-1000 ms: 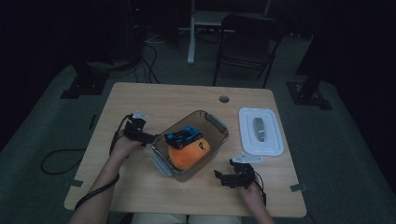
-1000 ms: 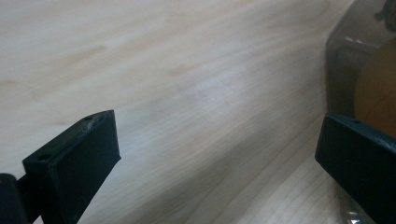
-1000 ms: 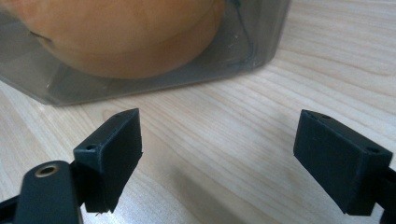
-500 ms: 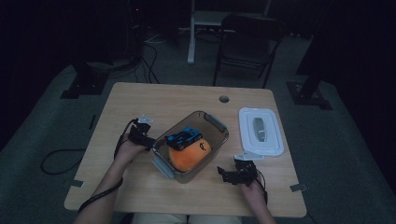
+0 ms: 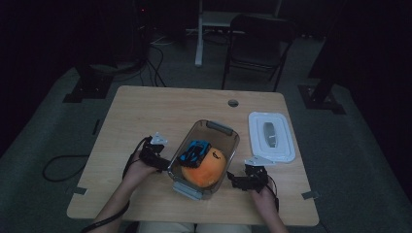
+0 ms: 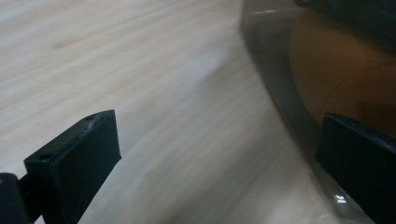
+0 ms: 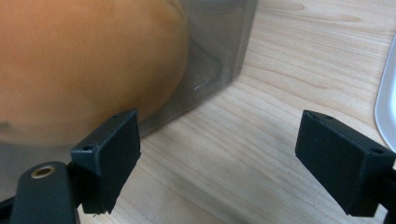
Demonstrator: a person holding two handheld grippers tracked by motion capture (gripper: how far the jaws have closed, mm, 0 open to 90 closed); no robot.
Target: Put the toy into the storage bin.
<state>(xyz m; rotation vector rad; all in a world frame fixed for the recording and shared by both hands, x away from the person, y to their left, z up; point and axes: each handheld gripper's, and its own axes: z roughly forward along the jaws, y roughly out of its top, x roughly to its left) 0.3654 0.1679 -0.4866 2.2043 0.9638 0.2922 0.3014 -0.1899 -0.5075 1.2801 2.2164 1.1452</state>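
A clear plastic box lies at an angle in the middle of the table. Inside it sit an orange ball and a blue toy car. My left gripper stands open right against the box's left wall, low over the wood. At the box's right side my right gripper is open too; its left jaw is close to the wall, behind which the ball bulges. Nothing sits between either pair of jaws.
The box's white lid lies flat to the right, near the table's right edge; its rim is close to my right jaw. A cable hole is at the back. A chair stands beyond the table.
The left gripper has moved right and nearer, up to the box's left wall. The right gripper has shifted slightly left toward the box's right side.
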